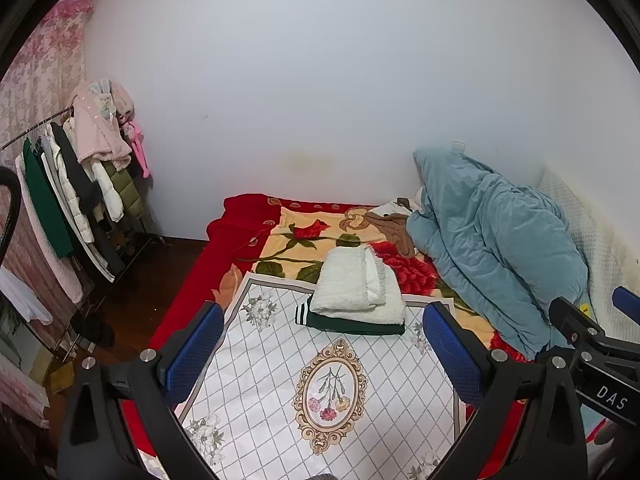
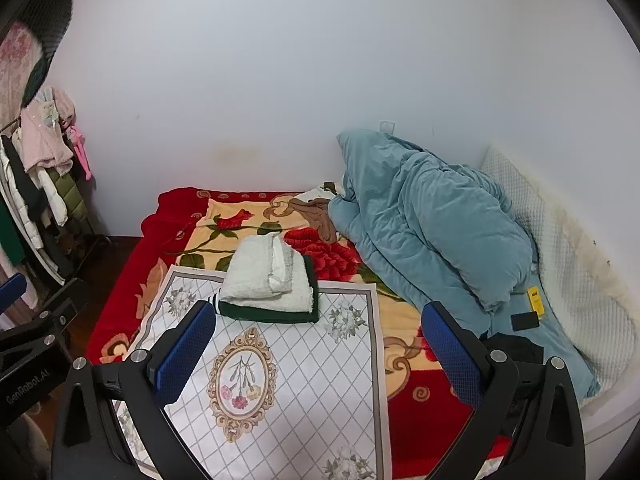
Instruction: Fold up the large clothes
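Note:
A stack of folded clothes lies on the white patterned cloth [image 1: 280, 360] [image 2: 288, 368] spread on the bed. A white fluffy garment [image 1: 356, 290] [image 2: 270, 276] sits on top of a folded dark green garment [image 1: 348, 324] [image 2: 272, 314] with white stripes. My left gripper [image 1: 324, 344] hovers open over the near part of the cloth, nothing between its blue pads. My right gripper [image 2: 320, 344] is open too and just as bare, short of the stack. The right gripper's body also shows in the left wrist view at the right edge.
A crumpled teal duvet [image 1: 492, 240] [image 2: 432, 232] fills the bed's right side, with a brown garment [image 1: 394, 226] [image 2: 320, 216] beside it. A red floral blanket [image 1: 320, 236] covers the bed. A rack of hanging clothes [image 1: 80, 184] stands at left. A white wall is behind.

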